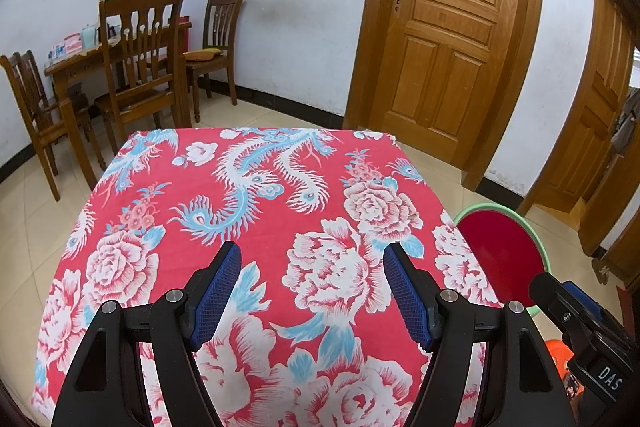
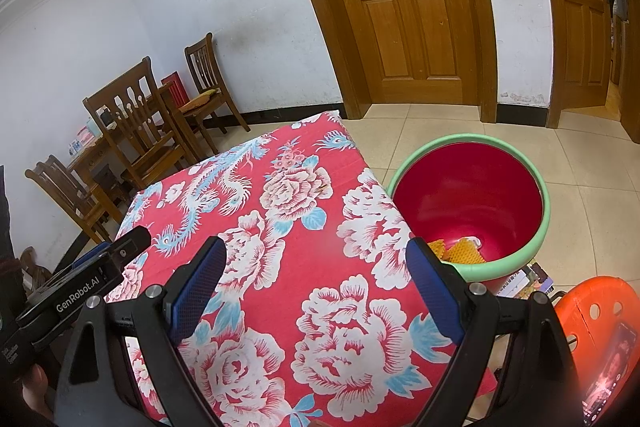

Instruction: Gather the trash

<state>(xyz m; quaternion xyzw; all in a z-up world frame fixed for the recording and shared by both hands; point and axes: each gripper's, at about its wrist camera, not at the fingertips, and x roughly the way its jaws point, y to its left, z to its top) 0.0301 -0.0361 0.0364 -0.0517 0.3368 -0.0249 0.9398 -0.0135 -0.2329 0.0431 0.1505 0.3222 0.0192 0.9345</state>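
A: What's behind the flowered tablecloth (image 1: pixel 256 227)?
B: A wooden dining table (image 1: pixel 76 67) with 3 chairs (image 1: pixel 136 67), plus 2 wooden doors (image 1: pixel 448 27).
A: And the orange stool (image 2: pixel 592 311)?
B: Lower right.

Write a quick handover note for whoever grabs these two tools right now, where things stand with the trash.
Left tool: open, empty, over the red floral tablecloth.
Right tool: open, empty, over the same cloth near its right edge.
Red plastic basin with green rim: on the floor right of the table, yellow honeycomb-patterned scraps in its bottom.
Done: no trash shows on the visible cloth.
Left: check the near edge and floor, which are hidden here.
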